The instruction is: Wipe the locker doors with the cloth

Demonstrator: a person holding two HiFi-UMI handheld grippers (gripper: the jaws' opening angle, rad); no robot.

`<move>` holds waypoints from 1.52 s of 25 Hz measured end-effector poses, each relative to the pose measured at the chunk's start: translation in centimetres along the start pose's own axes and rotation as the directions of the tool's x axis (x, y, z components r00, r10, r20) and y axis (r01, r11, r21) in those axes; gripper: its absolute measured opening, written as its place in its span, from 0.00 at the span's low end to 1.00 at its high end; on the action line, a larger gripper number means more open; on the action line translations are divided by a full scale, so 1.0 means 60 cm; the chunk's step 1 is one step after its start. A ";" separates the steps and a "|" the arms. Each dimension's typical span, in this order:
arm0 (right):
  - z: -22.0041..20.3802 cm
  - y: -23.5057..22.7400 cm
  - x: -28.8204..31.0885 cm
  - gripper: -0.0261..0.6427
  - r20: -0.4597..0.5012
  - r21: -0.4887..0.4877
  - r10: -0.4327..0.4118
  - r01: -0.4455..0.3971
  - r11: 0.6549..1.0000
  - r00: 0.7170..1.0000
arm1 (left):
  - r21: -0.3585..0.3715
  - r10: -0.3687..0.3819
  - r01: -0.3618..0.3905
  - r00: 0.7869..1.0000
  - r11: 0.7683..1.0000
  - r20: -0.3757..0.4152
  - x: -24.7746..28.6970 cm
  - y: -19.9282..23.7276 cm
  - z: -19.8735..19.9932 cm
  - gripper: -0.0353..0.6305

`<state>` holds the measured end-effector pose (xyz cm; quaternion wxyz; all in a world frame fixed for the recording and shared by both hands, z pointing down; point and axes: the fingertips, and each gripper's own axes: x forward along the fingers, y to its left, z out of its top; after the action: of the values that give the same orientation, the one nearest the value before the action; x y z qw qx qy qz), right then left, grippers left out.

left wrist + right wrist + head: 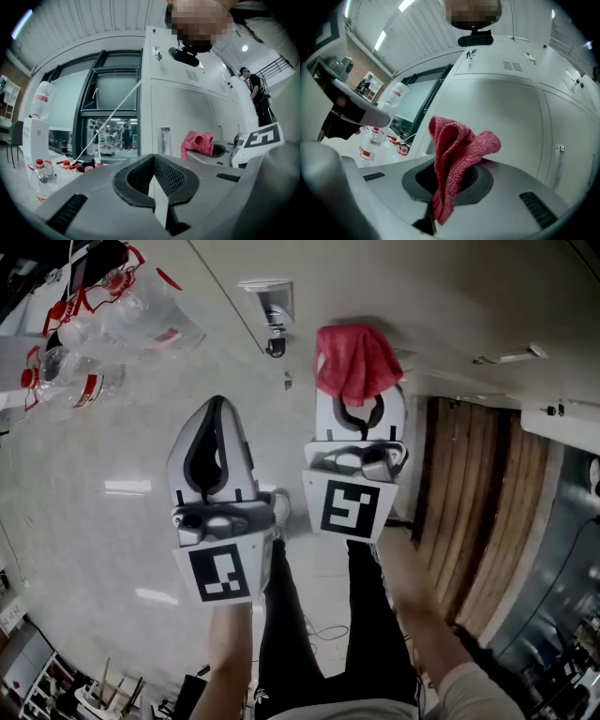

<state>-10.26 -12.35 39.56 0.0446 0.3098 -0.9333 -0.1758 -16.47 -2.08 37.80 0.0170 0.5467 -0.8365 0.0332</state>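
Right hand-held gripper (445,183) pinches fuzzy pink cloth (458,144), seemingly terry.

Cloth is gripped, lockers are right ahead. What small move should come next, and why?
Probably ease the right gripper forward until the red cloth presses on the pale locker door. The jaws are shut on the cloth, which bunches out past them, and it seems not yet against the door, so no wiping can start.

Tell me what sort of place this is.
Probably a locker area in a workplace or lab: tall pale grey metal lockers with vent slots, a dark-framed glazed partition, and clear plastic water bottles nearby.
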 end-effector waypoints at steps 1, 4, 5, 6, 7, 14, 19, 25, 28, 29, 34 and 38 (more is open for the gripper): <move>0.000 0.015 0.007 0.08 0.003 -0.012 0.012 -0.012 1.000 1.000 | 0.002 0.004 -0.004 1.000 1.000 0.000 -0.002 0.010 0.000 0.08; -0.003 0.045 0.029 0.08 -0.002 -0.042 0.031 -0.031 0.999 1.000 | 0.012 0.014 -0.014 1.000 1.000 -0.004 -0.010 0.038 -0.002 0.08; -0.006 0.052 0.035 0.08 -0.010 -0.049 0.036 -0.036 0.998 0.999 | 0.013 0.020 -0.020 1.000 1.000 -0.007 -0.013 0.049 -0.004 0.08; -0.008 0.058 0.040 0.08 -0.019 -0.057 0.041 -0.042 0.998 0.999 | 0.011 0.029 -0.029 1.000 1.000 -0.011 -0.016 0.058 -0.006 0.08; -0.011 0.063 0.044 0.08 -0.028 -0.064 0.046 -0.047 0.997 0.999 | 0.009 0.039 -0.038 0.999 0.999 -0.016 -0.020 0.067 -0.009 0.08; -0.016 0.073 0.062 0.08 -0.053 -0.103 0.049 -0.055 0.993 0.997 | 0.005 0.061 -0.061 0.998 0.998 -0.024 -0.029 0.099 -0.012 0.08; -0.016 0.076 0.063 0.08 -0.067 -0.133 0.046 -0.054 0.990 0.997 | -0.010 0.071 -0.072 0.997 0.997 -0.008 -0.024 0.104 -0.006 0.08; -0.015 0.048 0.059 0.08 -0.056 -0.137 0.021 -0.028 0.990 0.998 | -0.022 0.048 -0.048 0.999 0.999 0.001 -0.010 0.072 0.000 0.08; -0.021 0.020 0.049 0.08 -0.056 -0.149 0.000 -0.009 0.989 0.998 | -0.023 0.036 -0.036 0.999 0.999 -0.001 -0.003 0.052 0.001 0.08; -0.024 0.009 0.044 0.08 -0.057 -0.152 -0.008 -0.001 0.988 0.998 | -0.024 0.033 -0.033 0.999 0.999 0.000 -0.001 0.045 0.001 0.08; -0.050 -0.058 0.015 0.08 -0.077 -0.165 -0.062 0.048 0.985 0.995 | -0.025 0.014 -0.014 1.000 1.000 0.001 0.007 0.000 -0.002 0.08; -0.073 -0.117 -0.011 0.08 -0.095 -0.179 -0.109 0.090 0.980 0.990 | -0.028 -0.011 0.011 1.000 1.000 0.000 0.014 -0.046 -0.004 0.08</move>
<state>-4.94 -18.56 41.18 0.1112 0.3598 -0.8941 -0.2423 -14.27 -3.95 38.22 0.0249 0.5508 -0.8340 0.0216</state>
